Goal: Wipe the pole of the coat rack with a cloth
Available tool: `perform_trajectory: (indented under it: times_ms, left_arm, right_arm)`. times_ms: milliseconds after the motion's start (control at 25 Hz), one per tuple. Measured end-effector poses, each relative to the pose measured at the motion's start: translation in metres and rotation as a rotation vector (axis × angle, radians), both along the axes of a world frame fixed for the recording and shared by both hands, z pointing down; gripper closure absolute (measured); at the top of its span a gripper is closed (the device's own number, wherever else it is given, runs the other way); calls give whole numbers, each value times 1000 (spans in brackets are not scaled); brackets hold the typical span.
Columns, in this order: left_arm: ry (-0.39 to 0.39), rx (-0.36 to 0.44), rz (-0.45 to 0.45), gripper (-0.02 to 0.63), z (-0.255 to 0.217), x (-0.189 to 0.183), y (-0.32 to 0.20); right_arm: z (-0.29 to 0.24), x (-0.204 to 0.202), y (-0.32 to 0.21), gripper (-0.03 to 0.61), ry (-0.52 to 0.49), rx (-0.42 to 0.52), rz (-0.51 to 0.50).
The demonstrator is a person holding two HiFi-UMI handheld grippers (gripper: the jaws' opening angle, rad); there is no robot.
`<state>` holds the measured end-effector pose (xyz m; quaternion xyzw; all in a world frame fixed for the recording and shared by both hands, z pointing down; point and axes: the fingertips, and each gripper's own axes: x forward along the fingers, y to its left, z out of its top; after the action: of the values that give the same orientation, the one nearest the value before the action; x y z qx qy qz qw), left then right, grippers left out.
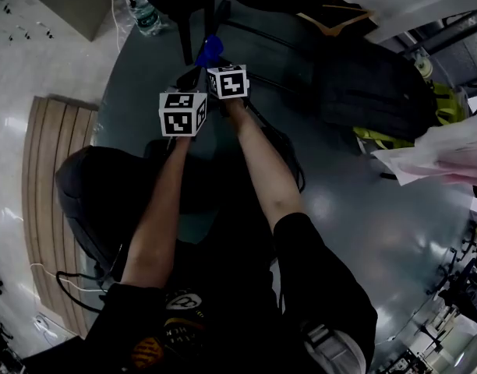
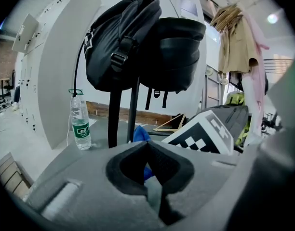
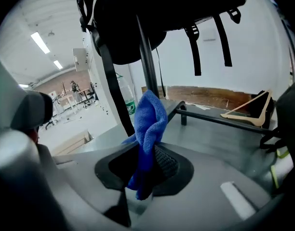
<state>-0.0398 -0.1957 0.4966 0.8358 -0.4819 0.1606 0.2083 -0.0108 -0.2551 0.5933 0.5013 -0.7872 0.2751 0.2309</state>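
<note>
Coat-rack pole point(image 3: 145, 57) stands upright near the far edge of the grey platform point(image 3: 220, 146), just ahead of the right gripper point(image 3: 146, 150) — jaws clamped on the blue cloth point(image 3: 150, 119); left gripper point(image 2: 148, 153), jaws together and empty, sits beside it — slightly farther back.

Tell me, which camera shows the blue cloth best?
The right gripper view: the blue cloth sits large and central, pinched between the right gripper's jaws. The head view shows only a small blue patch of it beyond the marker cubes; the left gripper view catches just a sliver beside the pole.
</note>
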Motion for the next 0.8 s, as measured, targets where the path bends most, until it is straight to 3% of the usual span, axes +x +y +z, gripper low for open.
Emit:
perform_trajectory:
  times_ms: [160, 360, 600, 680, 800]
  left_arm:
    - [4, -14, -4, 609, 2, 1, -3]
    - [21, -23, 53, 609, 2, 27, -3]
    - [30, -12, 111, 609, -2, 59, 3]
    - [50, -12, 97, 609, -4, 60, 3]
    - [20, 7, 87, 609, -9, 59, 2]
  right_arm:
    - [2, 37, 5, 503, 102, -21, 30]
    - [1, 123, 29, 503, 162, -42, 82]
    - [11, 238, 59, 502, 186, -143, 306]
    - [11, 252, 63, 505, 190, -151, 338]
    - [11, 243, 59, 506, 215, -133, 351]
